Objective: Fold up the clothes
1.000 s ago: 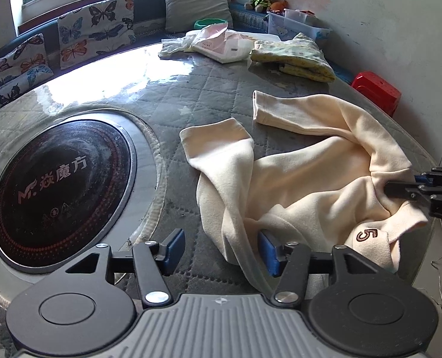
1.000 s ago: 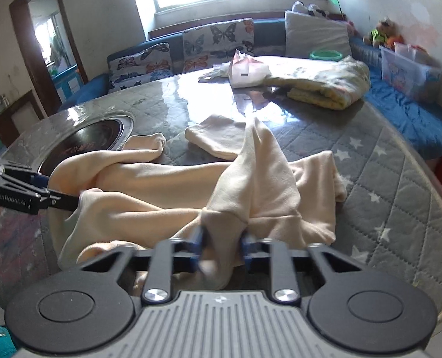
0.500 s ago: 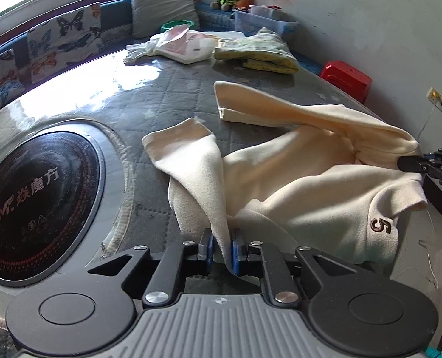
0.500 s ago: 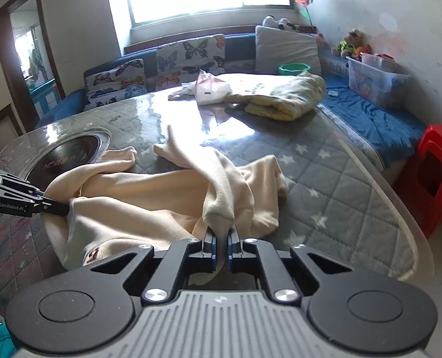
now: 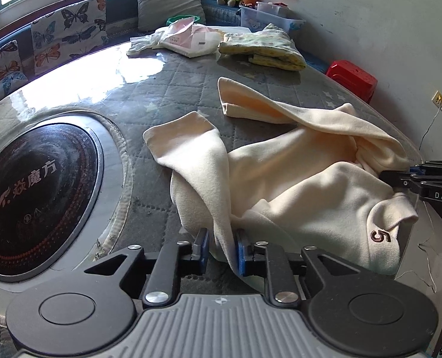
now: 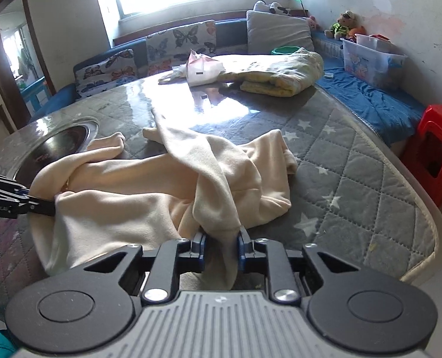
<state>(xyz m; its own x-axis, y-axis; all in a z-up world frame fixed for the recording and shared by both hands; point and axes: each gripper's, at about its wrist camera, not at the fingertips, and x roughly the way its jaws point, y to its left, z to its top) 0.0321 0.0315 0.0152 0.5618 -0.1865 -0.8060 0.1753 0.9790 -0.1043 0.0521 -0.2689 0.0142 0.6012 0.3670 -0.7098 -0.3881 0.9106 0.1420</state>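
Cream garment [image 5: 295, 185] bunched on quilted table [image 6: 355, 173], both grippers at its near edge.
Left gripper [image 5: 220, 249] and right gripper [image 6: 220, 249]: jaws just eased apart, cloth between; grip looks loose, unclear. "5" patch [image 5: 380, 236].

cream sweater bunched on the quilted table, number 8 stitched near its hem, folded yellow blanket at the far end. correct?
One error: the number stitched on the cream sweater is a 5, not an 8, as the left wrist view shows. The rest holds: it lies bunched on the quilted table, with the folded yellow blanket at the far end.
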